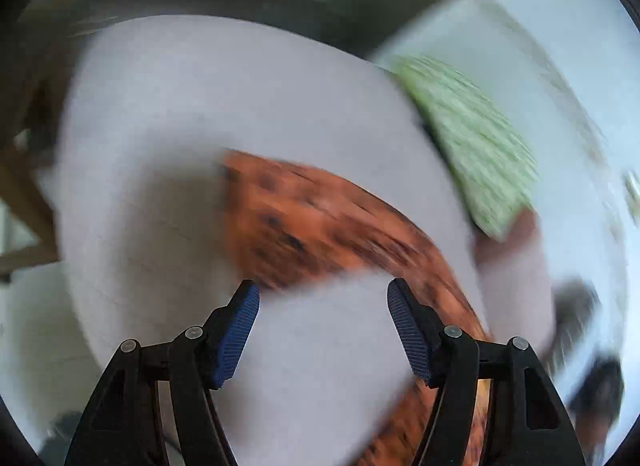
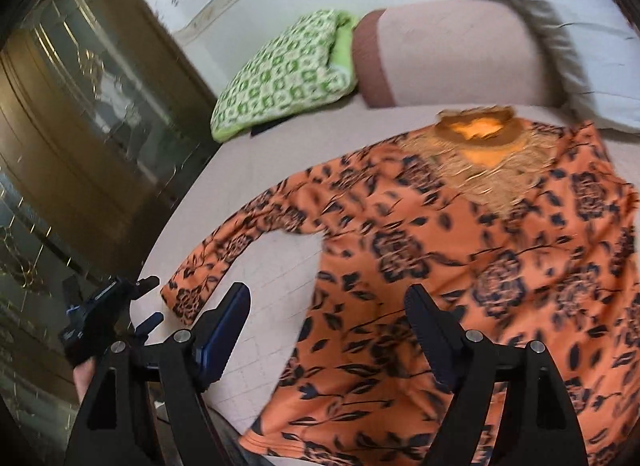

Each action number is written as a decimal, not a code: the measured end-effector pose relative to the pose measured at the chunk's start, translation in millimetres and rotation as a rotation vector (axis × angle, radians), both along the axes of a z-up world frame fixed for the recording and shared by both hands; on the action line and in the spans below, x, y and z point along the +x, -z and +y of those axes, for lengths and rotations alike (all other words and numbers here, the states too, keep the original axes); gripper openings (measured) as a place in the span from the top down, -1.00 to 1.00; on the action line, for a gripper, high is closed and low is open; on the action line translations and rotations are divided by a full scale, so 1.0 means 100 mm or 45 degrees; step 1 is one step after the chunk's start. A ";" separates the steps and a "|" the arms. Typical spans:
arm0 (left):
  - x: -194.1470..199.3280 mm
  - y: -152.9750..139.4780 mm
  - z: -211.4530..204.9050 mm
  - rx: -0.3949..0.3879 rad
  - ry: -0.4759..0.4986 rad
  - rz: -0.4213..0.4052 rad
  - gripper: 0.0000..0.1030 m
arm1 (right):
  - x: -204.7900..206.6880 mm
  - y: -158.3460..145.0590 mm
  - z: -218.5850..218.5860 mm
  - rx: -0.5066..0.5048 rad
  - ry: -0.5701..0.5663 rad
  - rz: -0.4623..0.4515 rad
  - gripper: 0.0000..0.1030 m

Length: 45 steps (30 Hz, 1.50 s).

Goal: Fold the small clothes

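Both grippers were wide open over the flat orange top.

The right gripper (image 2: 328, 318) was spread with nothing in it, just above the orange top (image 2: 460, 266), which lay flat on the bed (image 2: 256, 161). The left gripper (image 1: 323, 318) was spread and empty too, near the sleeve (image 1: 304, 221). A sloppy grab could bunch the sleeve. Farther off lay a green pillow (image 2: 280, 77); the top could slide off the bed's edge.

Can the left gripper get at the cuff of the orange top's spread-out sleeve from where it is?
Probably yes. The left gripper is open beside the sleeve cuff of the orange floral top, and nothing lies between them on the bed.
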<state>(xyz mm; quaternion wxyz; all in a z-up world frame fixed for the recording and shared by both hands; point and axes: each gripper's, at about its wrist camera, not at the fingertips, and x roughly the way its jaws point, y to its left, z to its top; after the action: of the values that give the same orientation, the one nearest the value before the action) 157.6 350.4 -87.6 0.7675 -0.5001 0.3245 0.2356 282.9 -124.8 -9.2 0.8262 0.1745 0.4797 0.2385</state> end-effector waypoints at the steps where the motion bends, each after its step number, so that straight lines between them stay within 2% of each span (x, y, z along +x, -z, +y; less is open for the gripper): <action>1: 0.00 0.06 0.03 -0.012 -0.027 0.025 -0.27 | 0.00 0.03 0.07 -0.001 -0.017 0.007 -0.58; 3: 0.03 0.20 0.14 -0.045 -0.054 0.101 -0.27 | 0.01 0.08 0.17 -0.013 -0.037 0.022 -0.58; 6: 0.16 0.41 0.19 -0.128 -0.017 0.166 -0.22 | 0.03 0.14 0.25 -0.017 -0.053 0.038 -0.58; 8: 0.30 0.42 0.19 -0.075 0.002 0.230 -0.21 | 0.03 0.15 0.27 -0.014 -0.051 0.045 -0.58; 9: 0.36 0.37 0.19 -0.021 0.006 0.241 -0.08 | 0.03 0.16 0.27 -0.013 -0.048 0.048 -0.58; 10: 0.41 0.35 0.21 0.003 0.019 0.239 0.40 | 0.03 0.16 0.26 -0.011 -0.043 0.051 -0.58; 11: 0.50 0.34 0.19 0.022 0.067 0.258 0.64 | 0.02 0.15 0.24 -0.008 -0.039 0.052 -0.58; 12: 0.59 0.36 0.12 0.033 0.099 0.289 0.75 | 0.01 0.15 0.22 -0.004 -0.034 0.053 -0.58; 13: 0.67 0.36 0.06 0.055 0.118 0.313 0.78 | 0.00 0.15 0.18 -0.002 -0.028 0.052 -0.58; 14: 0.66 0.32 0.05 0.077 0.112 0.308 0.93 | -0.01 0.15 0.15 -0.003 -0.021 0.054 -0.58; 16: 0.62 0.18 0.07 0.099 0.070 0.193 0.95 | -0.02 0.15 0.08 -0.004 -0.005 0.060 -0.58; 18: 0.47 -0.18 -0.03 0.247 0.067 0.048 0.95 | -0.02 0.16 -0.02 -0.002 0.014 0.070 -0.58; 19: 0.41 -0.46 -0.17 0.372 0.107 -0.061 0.95 | -0.02 0.16 -0.06 0.000 0.021 0.071 -0.58; 21: 0.33 -0.83 -0.42 0.526 0.202 -0.182 0.95 | -0.03 0.15 -0.16 0.012 0.039 0.071 -0.58; 24: 0.26 -1.38 -1.03 0.699 0.509 -0.357 0.95 | -0.04 0.14 -0.36 0.033 0.081 0.066 -0.58; 27: 0.23 -1.62 -1.72 0.864 0.822 -0.420 0.95 | -0.07 0.11 -0.62 0.057 0.131 0.052 -0.58; 30: 0.21 -1.59 -2.30 0.877 1.101 -0.462 0.95 | -0.08 0.13 -0.90 0.079 0.180 0.051 -0.58; 33: 0.23 -1.48 -2.76 0.855 1.341 -0.502 0.95 | -0.08 0.19 -1.17 0.113 0.210 0.059 -0.58; 35: 0.26 -1.37 -2.96 0.848 1.475 -0.493 0.95 | -0.06 0.28 -1.35 0.149 0.226 0.078 -0.58; 38: 0.39 -1.07 -3.13 0.732 1.659 -0.427 0.95 | -0.01 0.44 -1.58 0.210 0.252 0.110 -0.60; 39: 0.47 -0.90 -3.17 0.642 1.704 -0.385 0.94 | 0.04 0.54 -1.66 0.244 0.243 0.148 -0.60; 40: 0.54 -0.79 -3.15 0.600 1.721 -0.353 0.93 | 0.07 0.65 -1.71 0.280 0.228 0.192 -0.60; 41: 0.60 -0.63 -3.22 0.573 1.786 -0.272 0.93 | 0.10 0.75 -1.75 0.313 0.220 0.226 -0.60; 43: 0.72 -0.49 -3.31 0.540 1.912 -0.187 0.92 | 0.14 0.94 -1.80 0.355 0.214 0.285 -0.60; 45: 0.75 -0.52 -3.24 0.487 1.958 -0.188 0.81 | 0.17 1.11 -1.84 0.388 0.226 0.350 -0.60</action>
<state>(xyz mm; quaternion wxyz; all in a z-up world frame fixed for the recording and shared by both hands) 232.8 26.1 -35.7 0.8070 -0.0097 0.4810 -0.3425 300.4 -308.4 -120.1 0.7350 0.3695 0.5289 0.2087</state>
